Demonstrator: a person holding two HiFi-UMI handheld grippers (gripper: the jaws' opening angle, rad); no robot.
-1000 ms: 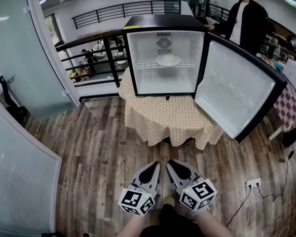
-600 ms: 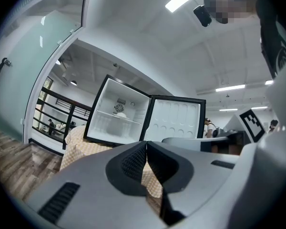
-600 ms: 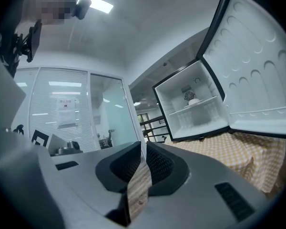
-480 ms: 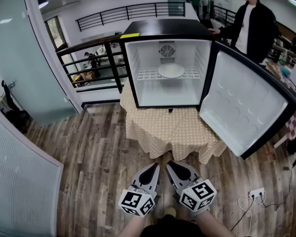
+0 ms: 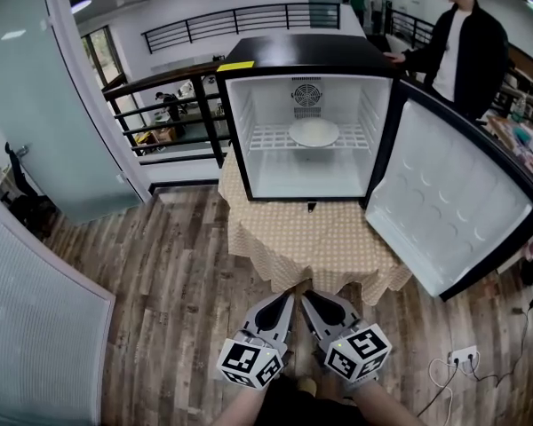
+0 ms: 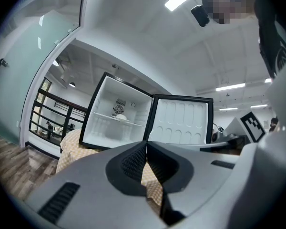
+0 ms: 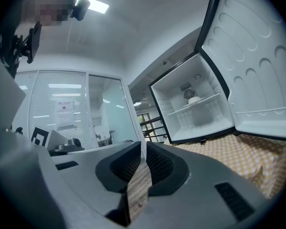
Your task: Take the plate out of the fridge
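Plate [image 5: 314,132] retrieval stood at the approach step. The fridge [image 5: 302,51] sat on a cloth-covered bench [image 5: 320,238] with its door [image 5: 449,207] swung wide to the right. The plate lay alone on the wire shelf [image 5: 266,138] inside, well apart from both grippers. The left gripper [image 5: 282,304] and right gripper [image 5: 313,302] hung low over the floor, jaws pressed together and empty. Next, by my judgement, one had to reach in and spread its jaws for the rim.

Support beneath checked cloth [image 5: 311,238] hidden; bystander [image 5: 466,51] cut off at top edge.
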